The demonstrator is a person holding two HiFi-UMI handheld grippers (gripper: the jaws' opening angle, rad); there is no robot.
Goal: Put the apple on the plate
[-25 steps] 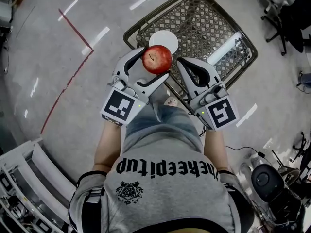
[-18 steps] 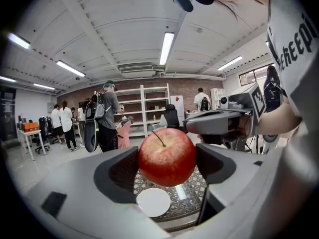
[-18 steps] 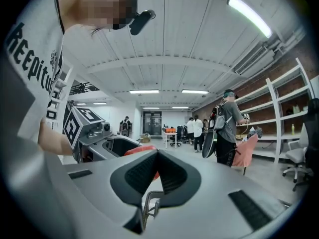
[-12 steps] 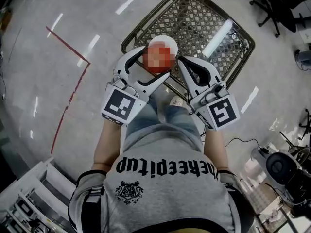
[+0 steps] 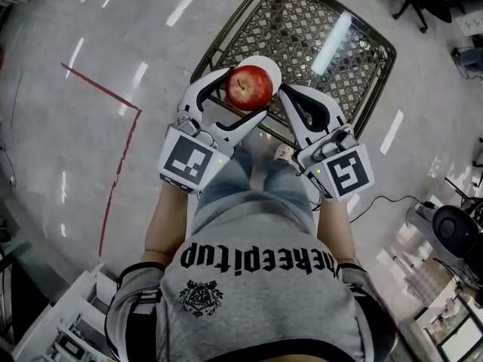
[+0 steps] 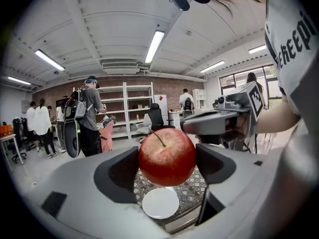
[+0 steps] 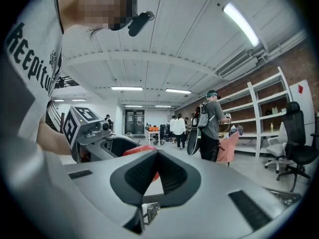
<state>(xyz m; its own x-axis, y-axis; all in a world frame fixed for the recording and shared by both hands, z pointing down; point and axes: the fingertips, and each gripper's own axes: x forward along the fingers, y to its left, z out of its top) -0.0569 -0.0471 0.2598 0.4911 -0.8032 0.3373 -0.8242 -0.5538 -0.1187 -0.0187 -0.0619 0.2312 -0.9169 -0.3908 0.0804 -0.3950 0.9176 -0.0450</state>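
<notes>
**Apple** (image 6: 167,157). Red, with the stem pointing up and back. It is clamped between the two pads of the left gripper (image 5: 243,95), whose jaws are closed on its flanks. It hangs in the air above the plate and does not touch it.

**Plate** (image 6: 160,203). White, round and bare. It lies on the mesh surface (image 5: 324,36), near the edge closest to the person. In the head view the apple covers most of it and only part of the rim shows. In the left gripper view it sits directly beneath the apple, with mesh visible between the two.

**Right gripper** (image 7: 154,166). Its jaws are together with nothing between them. It is held just beside the left gripper, to the right of the apple, and takes no part in the grasp.

**Step in hand (judged).** This looks like the end of the carry. The apple appears lined up over the plate, and the lowering is not yet done.

**Next move (judged).**
- Bring the left gripper straight down until the base of the apple meets the middle of the plate.
- Only then part the jaws.
- Release low and gently, because the apple is round and may roll off.
- Keep the jaw tips clear of the rim, because the plate looks light and a knock could slide it on the mesh.
- The right gripper is not needed.
</notes>
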